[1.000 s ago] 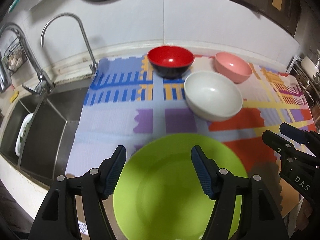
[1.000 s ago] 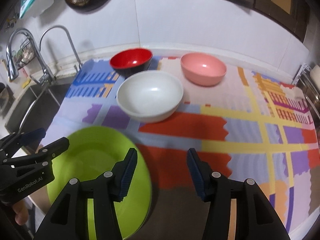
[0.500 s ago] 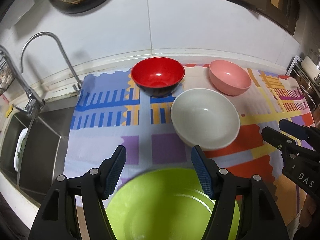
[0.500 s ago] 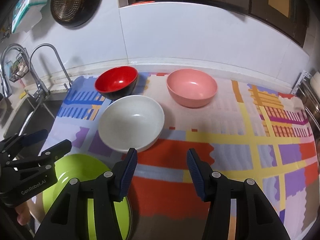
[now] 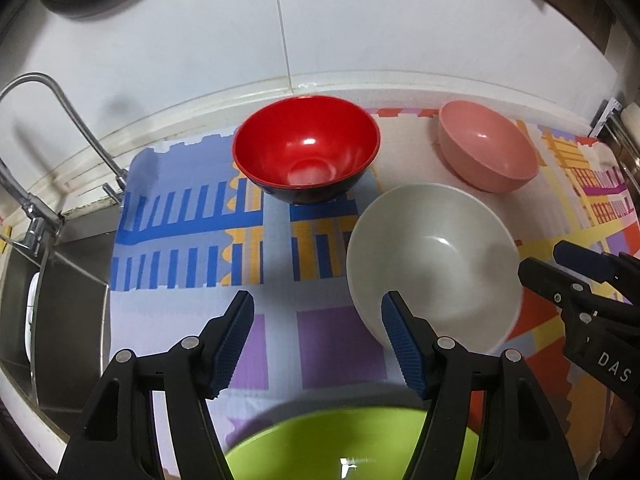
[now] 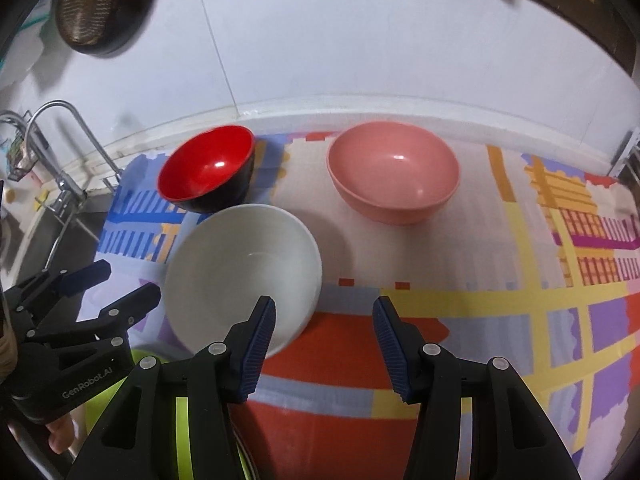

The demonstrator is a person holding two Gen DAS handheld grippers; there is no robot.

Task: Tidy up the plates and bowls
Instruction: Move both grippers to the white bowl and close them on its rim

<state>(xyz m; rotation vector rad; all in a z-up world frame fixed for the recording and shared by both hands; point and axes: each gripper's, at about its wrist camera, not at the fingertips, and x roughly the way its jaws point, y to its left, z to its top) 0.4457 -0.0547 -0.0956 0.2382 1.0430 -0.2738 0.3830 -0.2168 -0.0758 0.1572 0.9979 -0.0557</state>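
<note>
The white bowl (image 6: 244, 276) is the biggest bowl, and it could be bumped. It sits just ahead of the right gripper (image 6: 324, 344), a little to that gripper's left, and ahead and to the right of the left gripper (image 5: 318, 344). A slide or a tip could be caused by a finger caught on its rim. The red bowl (image 5: 306, 148) sits just behind the white one, so it could be knocked too. The green plate (image 5: 352, 444) lies low under the left gripper, almost out of view, and could be scraped if that gripper were dropped. The pink bowl (image 6: 394, 172) is farther ahead of the right gripper and stands apart, so less harm is likely there. A slippery bowl could also be dropped if it were pinched only by the rim.

Both grippers are held apart with nothing between the fingers. Nothing is grabbed.

The bowls are set on a bright patterned mat (image 6: 520, 300) spread over the counter. A sink (image 5: 60, 320) is seen off to the left of the left gripper, with a curved tap (image 5: 56, 92) above it. A white tiled wall (image 6: 360, 48) is seen behind everything. A round strainer (image 6: 90, 2) is hung on it.
</note>
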